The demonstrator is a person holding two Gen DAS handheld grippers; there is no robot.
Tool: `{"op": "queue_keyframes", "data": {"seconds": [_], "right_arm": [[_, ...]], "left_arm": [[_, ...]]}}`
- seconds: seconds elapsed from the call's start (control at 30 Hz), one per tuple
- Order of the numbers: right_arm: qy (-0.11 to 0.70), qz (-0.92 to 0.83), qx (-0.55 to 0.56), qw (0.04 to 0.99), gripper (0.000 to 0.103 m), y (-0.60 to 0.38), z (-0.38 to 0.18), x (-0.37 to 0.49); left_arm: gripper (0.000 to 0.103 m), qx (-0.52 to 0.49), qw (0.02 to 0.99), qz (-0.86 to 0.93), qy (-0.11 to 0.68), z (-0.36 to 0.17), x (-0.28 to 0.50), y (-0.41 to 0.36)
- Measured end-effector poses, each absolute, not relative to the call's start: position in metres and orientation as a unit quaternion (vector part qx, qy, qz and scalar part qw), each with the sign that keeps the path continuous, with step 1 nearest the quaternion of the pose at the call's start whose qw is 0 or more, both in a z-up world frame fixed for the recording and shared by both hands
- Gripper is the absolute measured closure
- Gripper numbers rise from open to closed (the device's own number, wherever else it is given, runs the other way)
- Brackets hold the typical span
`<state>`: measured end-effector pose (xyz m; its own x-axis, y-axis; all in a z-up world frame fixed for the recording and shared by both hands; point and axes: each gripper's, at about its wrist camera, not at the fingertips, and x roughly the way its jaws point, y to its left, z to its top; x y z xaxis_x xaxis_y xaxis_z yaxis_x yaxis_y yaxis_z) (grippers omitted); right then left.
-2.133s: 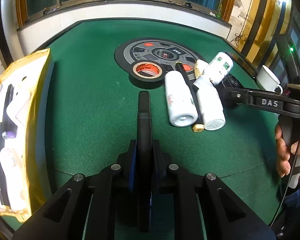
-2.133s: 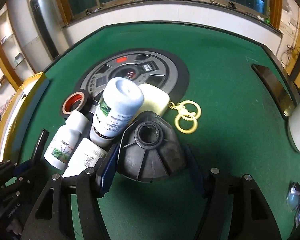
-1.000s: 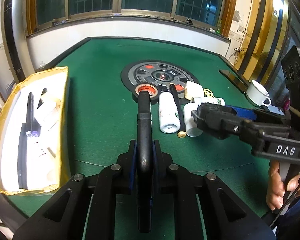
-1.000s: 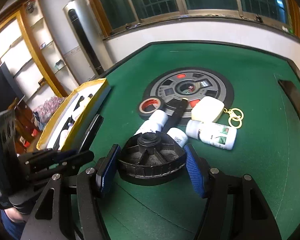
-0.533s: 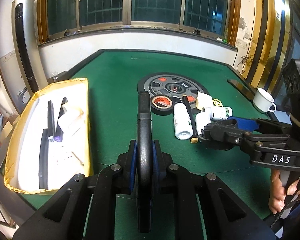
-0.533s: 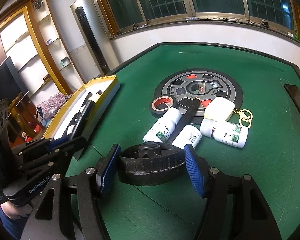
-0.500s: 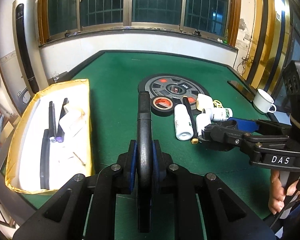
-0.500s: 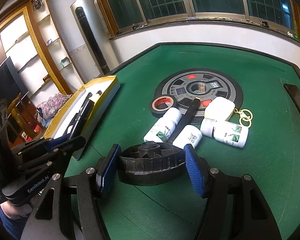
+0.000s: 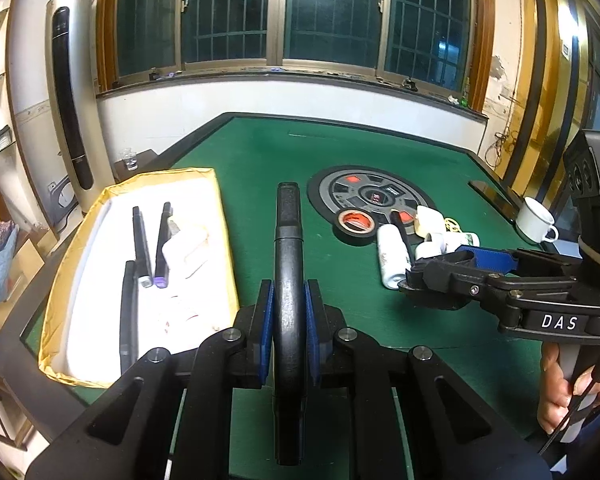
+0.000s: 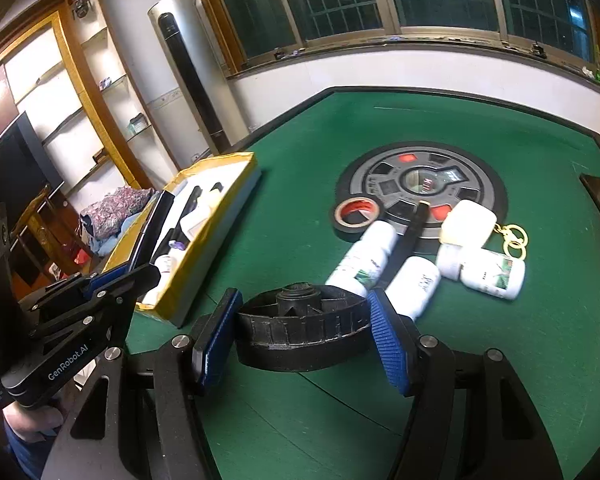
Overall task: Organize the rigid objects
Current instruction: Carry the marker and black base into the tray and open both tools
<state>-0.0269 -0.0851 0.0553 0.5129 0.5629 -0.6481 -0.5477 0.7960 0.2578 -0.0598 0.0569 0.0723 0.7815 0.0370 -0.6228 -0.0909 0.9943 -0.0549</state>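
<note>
My left gripper (image 9: pixel 288 294) is shut on a long black flat bar (image 9: pixel 288 240) that sticks out forward, above the green table beside the yellow box (image 9: pixel 224 240). The same left gripper (image 10: pixel 140 272) shows in the right wrist view with the bar's far end over the box edge. A black round ribbed part with a central hub (image 10: pixel 300 324) sits between the blue pads of my right gripper (image 10: pixel 304 320), which is shut on it. In the left wrist view the right gripper (image 9: pixel 432 276) hangs over the table near the bottles.
Several white bottles (image 10: pixel 492 272), a black tape roll (image 10: pixel 356 216), a black pen (image 10: pixel 408 240), a cream case (image 10: pixel 466 220) and a gold keyring (image 10: pixel 512 236) lie by the grey round table centre (image 10: pixel 420 180). Markers (image 9: pixel 142 244) lie in the box. A white cup (image 9: pixel 534 220) stands far right.
Both grippers have drawn back from the pile and swung left towards the yellow box, each keeping its load. The box now fills more of both views.
</note>
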Motion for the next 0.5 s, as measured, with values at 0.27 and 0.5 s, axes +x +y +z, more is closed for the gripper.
{"op": "queue_keyframes", "data": {"seconds": [0.27, 0.5], "right_arm": [[0.371, 0.334, -0.009, 0.866, 0.044, -0.055, 0.065, -0.027], [0.369, 0.352, -0.030, 0.860, 0.044, -0.018, 0.072, -0.027]], "left_arm": [[0.091, -0.063, 0.942, 0.055, 0.325, 0.069, -0.064, 0.085], [0.091, -0.085, 0.939, 0.080, 0.323, 0.063, -0.068, 0.118]]}}
